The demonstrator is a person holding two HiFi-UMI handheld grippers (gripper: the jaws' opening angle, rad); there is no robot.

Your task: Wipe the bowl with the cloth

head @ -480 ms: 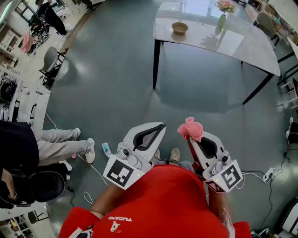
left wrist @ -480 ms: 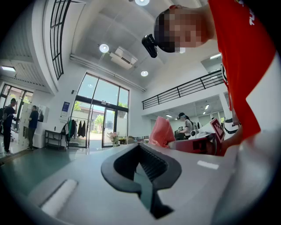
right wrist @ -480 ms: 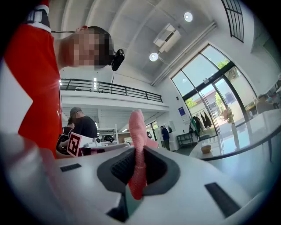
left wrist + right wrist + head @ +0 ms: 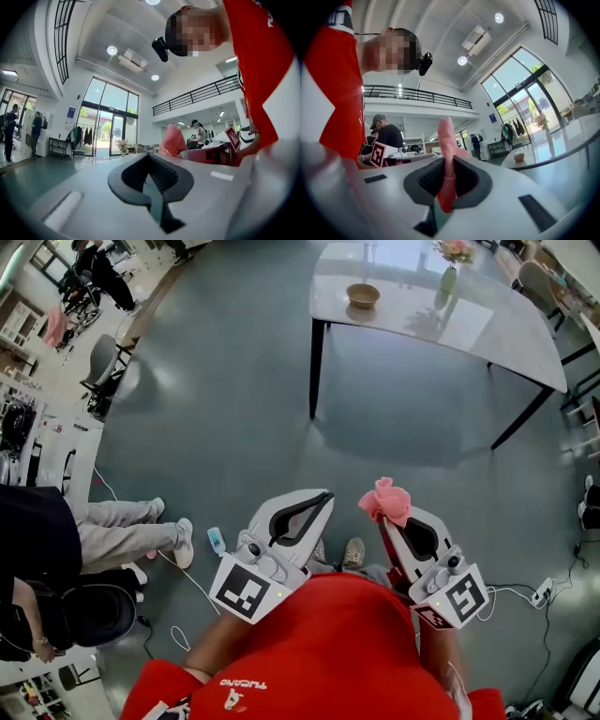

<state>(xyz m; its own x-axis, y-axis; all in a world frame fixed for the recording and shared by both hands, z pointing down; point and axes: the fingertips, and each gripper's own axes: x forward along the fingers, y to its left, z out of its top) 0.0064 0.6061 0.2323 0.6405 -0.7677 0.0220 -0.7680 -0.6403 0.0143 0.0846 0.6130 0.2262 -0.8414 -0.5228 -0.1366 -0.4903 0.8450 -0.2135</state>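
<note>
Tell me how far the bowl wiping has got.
Done: the pink cloth is clamped in the right gripper. In hand: nothing on the bowl itself; the person stands on the floor away from the table, with the left gripper shut and empty. Left: get to the table, where the bowl sits untouched, and wipe it with the cloth.

The pink cloth (image 4: 385, 500) is bunched up, pinched in the jaws of the right gripper (image 4: 384, 521). The brown bowl (image 4: 362, 295) sits upright on the far counter (image 4: 487, 329).
</note>
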